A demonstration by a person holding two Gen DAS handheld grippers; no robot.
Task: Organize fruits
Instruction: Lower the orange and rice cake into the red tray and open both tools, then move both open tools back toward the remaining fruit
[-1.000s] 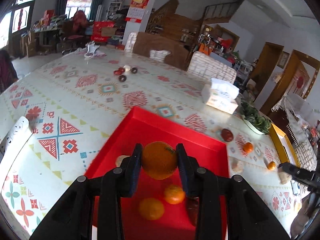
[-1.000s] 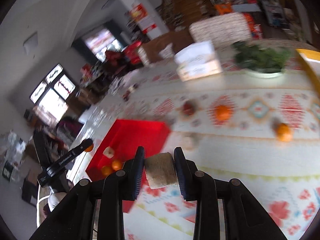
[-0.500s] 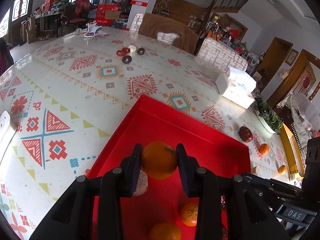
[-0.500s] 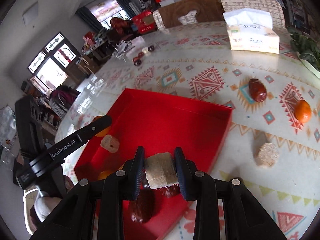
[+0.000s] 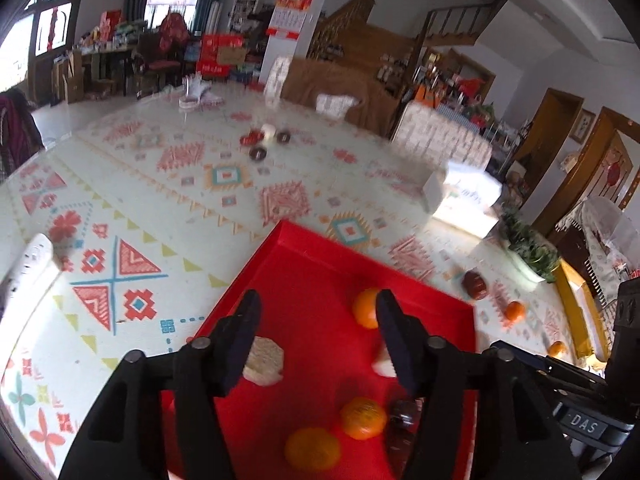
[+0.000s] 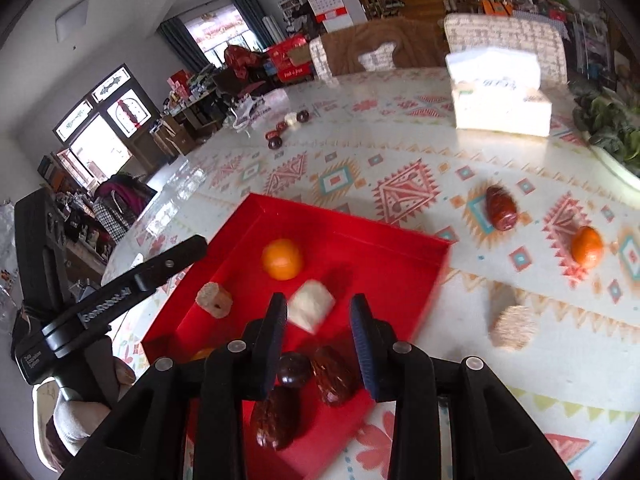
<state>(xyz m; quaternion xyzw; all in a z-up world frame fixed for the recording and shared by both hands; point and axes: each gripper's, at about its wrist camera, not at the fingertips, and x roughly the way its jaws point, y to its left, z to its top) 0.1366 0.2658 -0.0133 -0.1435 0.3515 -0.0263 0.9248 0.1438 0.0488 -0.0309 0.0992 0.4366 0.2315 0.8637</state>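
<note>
My left gripper (image 5: 318, 304) hangs over the red tray (image 5: 304, 240), jaws opening, nothing between them. The orange (image 5: 365, 308) lies loose on the tray floor just past its right finger. My right gripper (image 6: 319, 306) is above the tray's near side, its jaws opening; the pale block (image 6: 311, 307) is blurred between the tips, clear of the pads. Also in the tray are two more oranges (image 5: 362, 418), a beige chunk (image 5: 264, 360) and dark dates (image 6: 334, 376). A date (image 6: 500, 208), an orange (image 6: 586, 246) and a beige chunk (image 6: 512, 326) lie on the table to the right.
A tissue box (image 6: 500, 108) and a potted plant (image 6: 608, 128) stand at the back right of the patterned table. Small dark and red items (image 5: 260, 144) sit far off. A white object (image 5: 28, 264) lies at the left edge. Chairs line the far side.
The left jaws have parted and the orange has dropped into the tray. The right gripper swung over the tray; its jaws have widened and the pale block has left the pads.
</note>
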